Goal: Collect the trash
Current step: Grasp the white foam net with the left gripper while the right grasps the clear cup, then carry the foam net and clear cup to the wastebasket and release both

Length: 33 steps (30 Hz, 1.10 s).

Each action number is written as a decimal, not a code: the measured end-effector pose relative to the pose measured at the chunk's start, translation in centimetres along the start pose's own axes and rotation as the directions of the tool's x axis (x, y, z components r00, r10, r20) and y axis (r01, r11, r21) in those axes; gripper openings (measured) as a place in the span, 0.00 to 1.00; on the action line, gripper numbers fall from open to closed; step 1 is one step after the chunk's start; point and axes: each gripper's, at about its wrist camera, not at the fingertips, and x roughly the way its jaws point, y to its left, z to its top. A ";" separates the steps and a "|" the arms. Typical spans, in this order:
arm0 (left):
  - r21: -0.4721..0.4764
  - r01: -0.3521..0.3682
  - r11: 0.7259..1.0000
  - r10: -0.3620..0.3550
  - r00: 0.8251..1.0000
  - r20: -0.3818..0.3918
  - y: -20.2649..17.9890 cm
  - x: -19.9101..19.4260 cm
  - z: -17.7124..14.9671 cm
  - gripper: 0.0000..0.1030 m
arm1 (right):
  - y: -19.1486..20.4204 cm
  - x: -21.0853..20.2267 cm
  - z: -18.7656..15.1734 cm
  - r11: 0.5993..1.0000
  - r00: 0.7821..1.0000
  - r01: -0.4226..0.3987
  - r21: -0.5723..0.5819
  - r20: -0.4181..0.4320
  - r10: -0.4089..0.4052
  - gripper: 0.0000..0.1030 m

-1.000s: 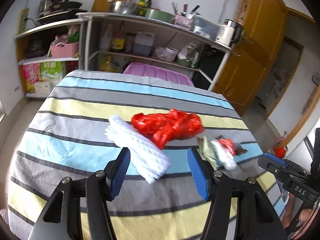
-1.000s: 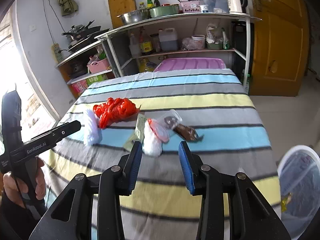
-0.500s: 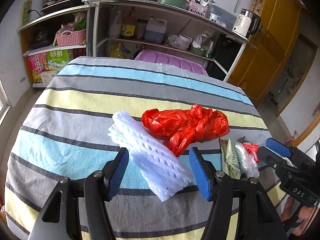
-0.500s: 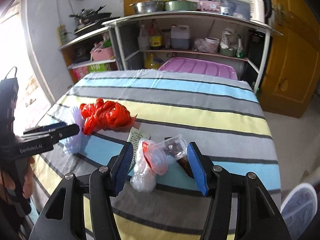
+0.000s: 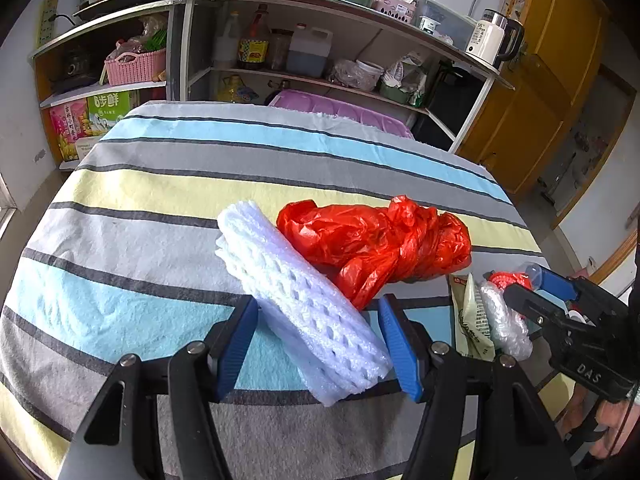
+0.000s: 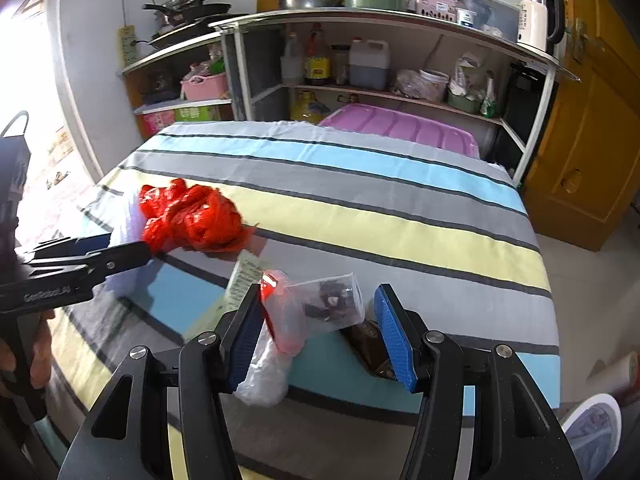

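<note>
A white foam net sleeve (image 5: 304,304) lies on the striped table, its near end between the open fingers of my left gripper (image 5: 320,344). A crumpled red plastic bag (image 5: 376,244) lies against it; it also shows in the right wrist view (image 6: 192,216). My right gripper (image 6: 320,336) is open around a clear plastic cup (image 6: 332,304) and a clear bag with red print (image 6: 276,320). A green-white wrapper (image 6: 244,276) and a brown wrapper (image 6: 372,348) lie beside them. Neither gripper grips anything.
The table has a striped cloth (image 6: 380,216). A white bin (image 6: 592,432) stands on the floor at the lower right of the right wrist view. Kitchen shelves (image 5: 320,40) and a purple box lid (image 6: 404,128) are behind the table; a wooden door (image 6: 592,120) is at the right.
Both grippers moved forward and down toward the table. The foam sleeve now lies between my left fingers; the cup and clear bag now lie between my right fingers. Both stay open.
</note>
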 end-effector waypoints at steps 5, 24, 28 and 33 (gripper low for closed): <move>-0.005 0.018 1.000 -0.018 1.000 0.015 0.2 -0.1 -0.1 0.56 | -0.2 0.1 0.0 1.000 1.000 -0.001 0.017 -0.008 0.002 0.51; 0.056 0.094 0.994 -0.098 0.992 0.083 -2.4 -6.4 -3.2 0.23 | 0.3 -7.2 -3.0 0.995 0.996 -0.015 0.095 0.087 0.006 0.50; 0.088 0.124 0.988 -0.132 0.987 0.095 -4.2 -8.4 -4.1 0.23 | 0.0 -10.1 -4.4 0.992 0.994 -0.006 0.122 0.105 -0.007 0.50; 0.145 0.178 0.973 -0.194 0.975 0.107 -7.2 -10.8 -4.8 0.23 | -0.6 -13.7 -6.1 0.988 0.990 0.015 0.154 0.133 -0.036 0.50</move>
